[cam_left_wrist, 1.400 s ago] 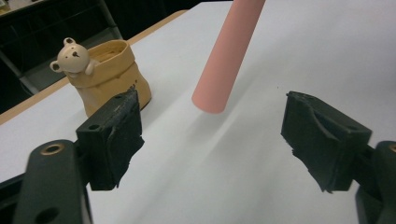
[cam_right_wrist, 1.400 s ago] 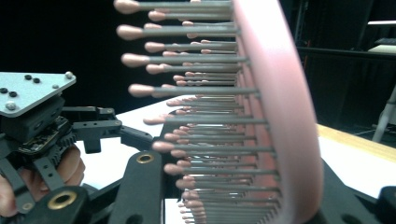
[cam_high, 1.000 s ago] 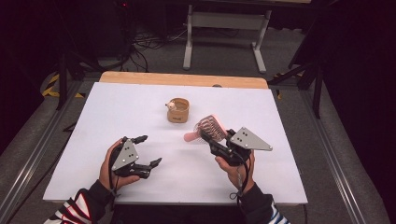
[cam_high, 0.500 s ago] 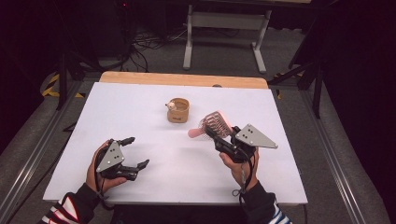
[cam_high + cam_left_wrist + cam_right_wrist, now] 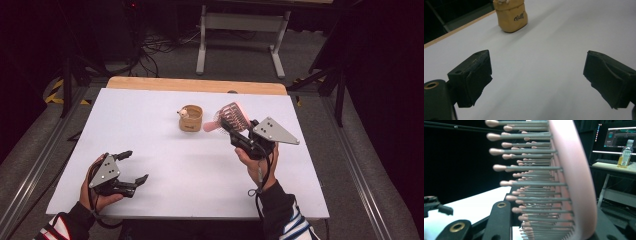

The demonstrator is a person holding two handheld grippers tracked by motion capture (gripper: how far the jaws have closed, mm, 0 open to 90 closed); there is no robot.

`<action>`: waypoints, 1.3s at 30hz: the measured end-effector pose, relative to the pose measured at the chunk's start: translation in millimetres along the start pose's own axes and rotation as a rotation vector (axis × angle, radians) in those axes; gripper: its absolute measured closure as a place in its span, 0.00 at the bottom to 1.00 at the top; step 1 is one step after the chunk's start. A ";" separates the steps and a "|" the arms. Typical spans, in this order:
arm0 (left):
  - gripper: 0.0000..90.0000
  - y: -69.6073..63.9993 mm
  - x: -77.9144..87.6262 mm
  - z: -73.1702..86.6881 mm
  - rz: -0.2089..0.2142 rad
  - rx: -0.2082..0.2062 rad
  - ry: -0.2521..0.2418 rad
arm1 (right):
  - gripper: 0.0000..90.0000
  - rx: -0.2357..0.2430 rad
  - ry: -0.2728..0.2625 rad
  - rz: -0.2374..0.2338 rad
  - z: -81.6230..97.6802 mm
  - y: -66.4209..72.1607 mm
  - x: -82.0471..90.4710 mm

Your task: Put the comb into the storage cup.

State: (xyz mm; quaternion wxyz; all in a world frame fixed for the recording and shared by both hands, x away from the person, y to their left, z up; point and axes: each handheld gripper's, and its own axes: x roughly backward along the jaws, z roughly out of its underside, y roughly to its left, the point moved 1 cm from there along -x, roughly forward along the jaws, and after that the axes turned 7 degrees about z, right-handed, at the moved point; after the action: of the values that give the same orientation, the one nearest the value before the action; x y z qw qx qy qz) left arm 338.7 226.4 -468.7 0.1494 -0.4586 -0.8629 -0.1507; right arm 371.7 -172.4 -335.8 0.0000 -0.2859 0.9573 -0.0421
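A pink hairbrush with grey, pink-tipped bristles is held above the white table, right of centre. My right gripper is shut on it, with the brush head pointing away and to the left. In the right gripper view the hairbrush stands upright close to the camera, bristles facing left, and one black finger lies against them. A small tan cup stands mid-table just left of the brush. My left gripper is open and holds nothing near the front left edge. In the left gripper view its jaws are wide apart and the cup is far ahead.
The white table top has a wooden strip along its far edge. A metal stand and cables lie on the floor beyond. A desk with a bottle and a monitor is in the right gripper view.
My right gripper has lifted the hairbrush and carried it a little farther away. My left gripper has drawn back toward the front left corner, still open.
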 end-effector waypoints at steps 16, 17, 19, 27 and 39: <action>0.09 6.8 20.3 14.2 -0.025 0.035 0.000 | 0.70 0.001 0.038 0.017 -15.4 1.9 -64.4; 0.09 7.0 21.0 14.7 -0.026 0.032 0.001 | 0.70 -0.007 0.051 0.018 -12.7 1.8 -70.0; 0.08 7.7 22.0 15.0 -0.025 0.035 -0.003 | 0.70 -0.020 0.063 0.020 -8.4 1.8 -78.2; 0.08 7.9 23.1 14.9 -0.015 0.034 -0.008 | 0.70 -0.038 0.096 0.047 3.7 1.2 -101.5; 0.08 7.1 22.0 14.7 -0.005 0.040 -0.012 | 0.70 -0.116 0.151 0.087 25.9 -1.7 -123.7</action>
State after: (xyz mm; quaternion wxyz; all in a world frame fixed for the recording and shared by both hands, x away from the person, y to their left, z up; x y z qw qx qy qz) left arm 331.1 252.5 -472.6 0.1530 -0.4544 -0.8678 -0.1309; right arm 476.7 -108.1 -364.5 -0.0869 -0.2397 0.9669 -0.0081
